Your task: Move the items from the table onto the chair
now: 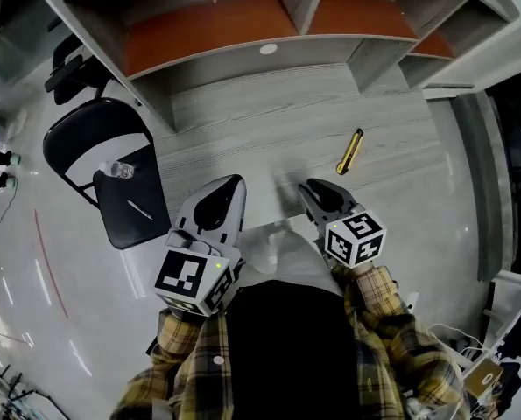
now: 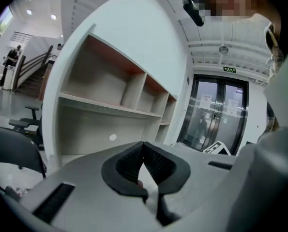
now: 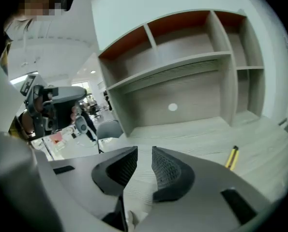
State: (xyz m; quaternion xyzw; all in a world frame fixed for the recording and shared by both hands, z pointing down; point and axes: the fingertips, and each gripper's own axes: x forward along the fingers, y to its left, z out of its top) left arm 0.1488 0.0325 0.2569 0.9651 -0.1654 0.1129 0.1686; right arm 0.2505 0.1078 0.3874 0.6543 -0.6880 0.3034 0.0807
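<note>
**Head view:** A person in plaid sleeves (image 1: 378, 309) holds both tongs over the near edge of a grey wood-grain table (image 1: 269, 116). Neither the left gripper (image 1: 232, 182) nor the right gripper (image 1: 309, 187) carries anything. One yellow tool (image 1: 349, 151), probably a utility knife, lies on the table ahead and to the right of the right gripper, apart from it. On the black chair (image 1: 92, 128) at the left, a small clear bottle (image 1: 120, 170) and a thin pen-like stick (image 1: 140, 209) already rest on the seat. The work appears to be between carries. The next move calls for a reach forward to the yellow tool, with the jaws set across its slim body, then a carry over to the chair. A pale, glossy floor (image 1: 32, 278) surrounds the table.

**Left gripper view:** The left gripper (image 2: 143, 145) has its black pads meeting at the tips with nothing pinched. Beyond stand an empty shelf unit (image 2: 110, 93), glass double doors (image 2: 216, 115) and a distant staircase (image 2: 32, 74).

**Right gripper view:** The right gripper (image 3: 144, 152) has its jaws standing apart, with only bare tabletop between them. The yellow tool (image 3: 232, 157) lies off to the right on the table (image 3: 192, 129), below the shelf unit's orange-backed compartments (image 3: 182, 37).
</note>
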